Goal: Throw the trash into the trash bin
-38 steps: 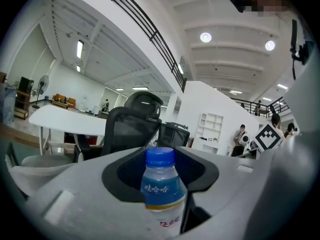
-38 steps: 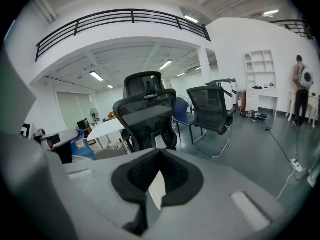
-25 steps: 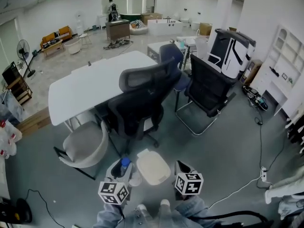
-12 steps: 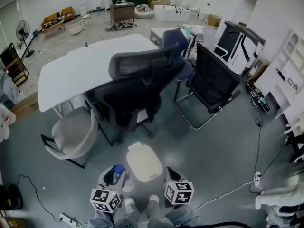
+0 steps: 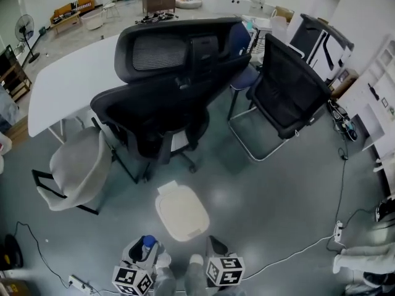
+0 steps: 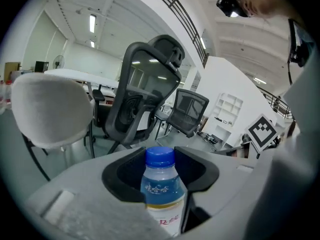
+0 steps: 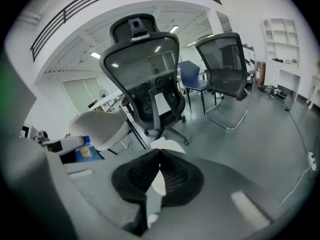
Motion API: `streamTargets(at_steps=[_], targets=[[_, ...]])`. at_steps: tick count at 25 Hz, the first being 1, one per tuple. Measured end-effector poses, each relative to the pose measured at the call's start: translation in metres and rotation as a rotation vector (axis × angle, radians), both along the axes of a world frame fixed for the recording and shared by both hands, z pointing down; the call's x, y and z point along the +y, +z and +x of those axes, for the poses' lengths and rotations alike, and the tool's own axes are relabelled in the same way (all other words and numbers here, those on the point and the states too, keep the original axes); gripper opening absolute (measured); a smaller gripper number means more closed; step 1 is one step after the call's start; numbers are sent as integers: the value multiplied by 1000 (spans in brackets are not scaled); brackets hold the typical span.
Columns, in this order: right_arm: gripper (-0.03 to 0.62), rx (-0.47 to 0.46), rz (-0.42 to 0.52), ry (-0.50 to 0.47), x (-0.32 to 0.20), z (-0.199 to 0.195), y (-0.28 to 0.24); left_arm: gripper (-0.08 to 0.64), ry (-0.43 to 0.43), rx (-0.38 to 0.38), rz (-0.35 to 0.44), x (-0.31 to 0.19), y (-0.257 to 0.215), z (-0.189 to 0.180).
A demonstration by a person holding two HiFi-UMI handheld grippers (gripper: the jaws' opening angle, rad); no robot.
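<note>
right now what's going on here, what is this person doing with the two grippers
A person stands over a cream trash bin with a gripper in each hand. The left tongs are shut on a small blue-capped plastic bottle, held upright. The right tongs are shut and empty, pointing toward the bin. The bottle is not yet thrown in, and the bin looks closed.

Bottle [image 6: 161, 191]: lower body and label cut by the bottom edge. Trash bin [image 7: 168, 144] mostly hidden behind right gripper's [image 7: 159, 153] jaws.
</note>
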State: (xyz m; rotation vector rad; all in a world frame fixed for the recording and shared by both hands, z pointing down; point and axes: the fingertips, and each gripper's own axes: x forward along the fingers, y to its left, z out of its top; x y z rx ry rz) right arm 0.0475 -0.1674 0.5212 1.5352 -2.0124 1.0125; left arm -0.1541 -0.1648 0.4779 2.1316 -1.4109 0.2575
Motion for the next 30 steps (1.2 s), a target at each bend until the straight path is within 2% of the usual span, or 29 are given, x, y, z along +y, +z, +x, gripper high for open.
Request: streamTargets(at_steps=[3, 10, 15, 24, 30], targets=[[3, -1, -49, -14, 15, -3, 35, 190, -5, 1, -31, 13, 34, 0], [3, 4, -114, -27, 36, -5, 122, 189, -17, -9, -44, 10, 98, -3], [3, 22, -139, -66, 42, -13, 161, 190, -48, 5, -52, 9, 132, -5], [3, 75, -125, -92, 11, -18, 213, 189, -42, -14, -57, 8, 158, -18], [3, 107, -158, -96, 8, -16, 248, 189, -42, -31, -62, 10, 164, -29]])
